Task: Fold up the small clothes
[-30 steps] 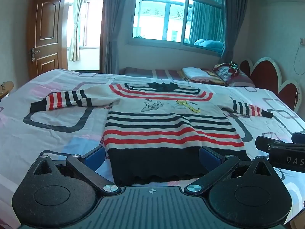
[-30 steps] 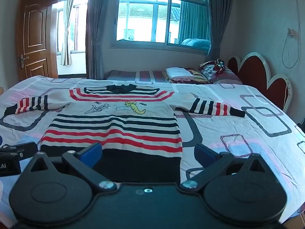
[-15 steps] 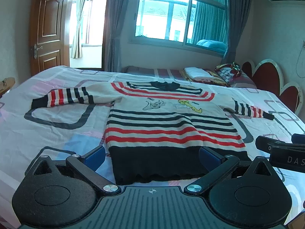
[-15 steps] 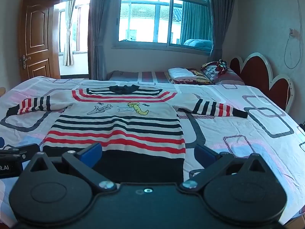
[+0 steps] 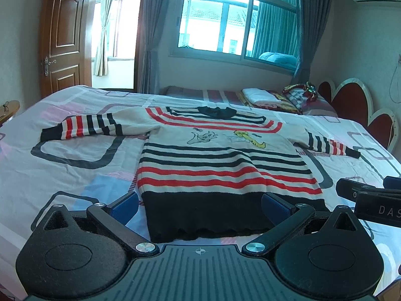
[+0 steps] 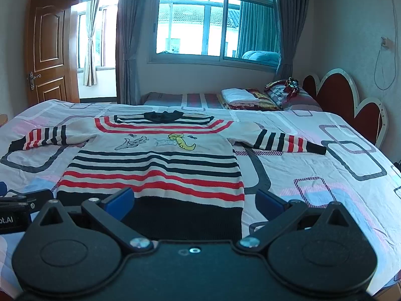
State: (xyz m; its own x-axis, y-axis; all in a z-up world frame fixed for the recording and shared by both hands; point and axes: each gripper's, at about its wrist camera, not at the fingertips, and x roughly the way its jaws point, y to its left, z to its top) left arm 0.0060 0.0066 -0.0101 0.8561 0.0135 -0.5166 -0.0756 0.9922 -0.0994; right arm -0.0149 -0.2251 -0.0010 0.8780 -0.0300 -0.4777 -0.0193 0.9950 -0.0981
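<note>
A small striped sweater lies flat, front up, on the bed, sleeves spread to both sides and black hem nearest me. It also shows in the right wrist view. My left gripper is open and empty, hovering just short of the hem. My right gripper is open and empty, above the hem's right part. The right gripper's body shows at the right edge of the left wrist view. The left gripper's body shows at the left edge of the right wrist view.
The bed has a white sheet with rectangle patterns. Folded bedding and pillows lie at the far side. A red headboard stands at the right. A wooden door and a window are behind.
Both views have drifted slightly, so the sweater sits a little higher and further right in frame. Both grippers stay open and the sweater has not moved.
</note>
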